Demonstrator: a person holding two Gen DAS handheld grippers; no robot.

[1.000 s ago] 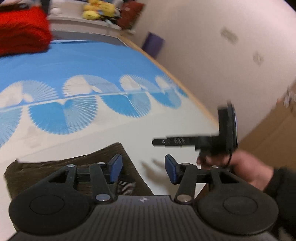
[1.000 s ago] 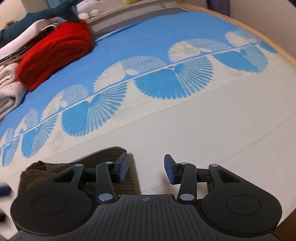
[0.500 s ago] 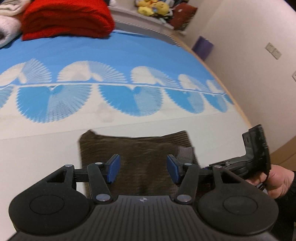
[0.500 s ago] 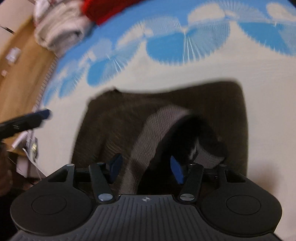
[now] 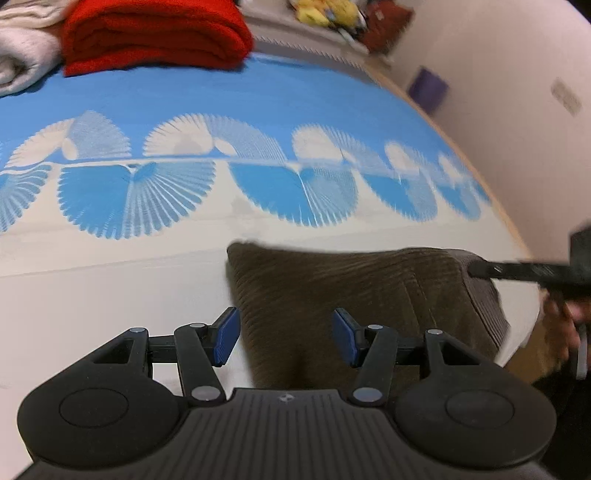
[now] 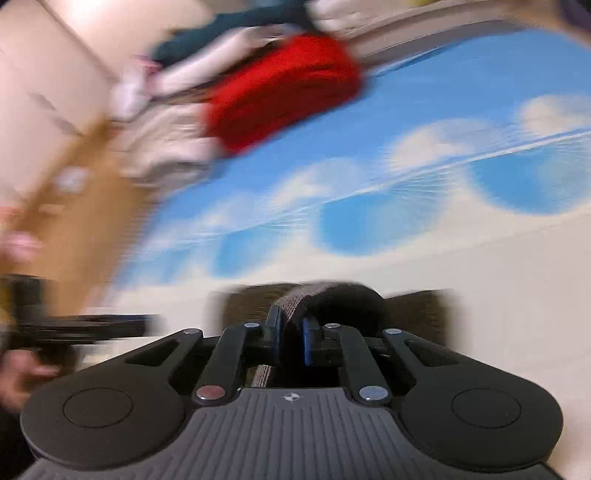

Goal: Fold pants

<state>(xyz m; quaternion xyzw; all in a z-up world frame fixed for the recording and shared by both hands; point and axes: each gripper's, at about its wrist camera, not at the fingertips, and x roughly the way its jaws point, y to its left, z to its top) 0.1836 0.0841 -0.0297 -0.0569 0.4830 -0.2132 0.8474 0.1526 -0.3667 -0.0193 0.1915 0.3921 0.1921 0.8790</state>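
Brown corduroy pants [image 5: 332,280] lie folded into a rectangle on the white part of the bed sheet [image 5: 110,295]. My left gripper [image 5: 284,332] hovers open over the near left part of the pants, with nothing pinched. My right gripper [image 5: 476,268] reaches in from the right, held by a hand [image 5: 565,325], its tips at the pants' far right corner. In the blurred right wrist view the right gripper [image 6: 290,332] has its jaws closing, and the pads press on the grey ribbed waistband [image 6: 291,299] of the pants [image 6: 413,310]. The left gripper [image 6: 140,325] is a dark blur at the left.
A folded red blanket [image 5: 147,37] and pale folded cloth [image 5: 22,59] sit at the far end of the bed. Plush toys [image 5: 325,14] lie on a ledge behind. A wall [image 5: 517,110] runs close along the bed's right edge, with a purple object [image 5: 428,88] beside it.
My right gripper went down over the pants, closed on the grey waistband and tilted up. My left gripper swung across and now sits over the pants' left part.
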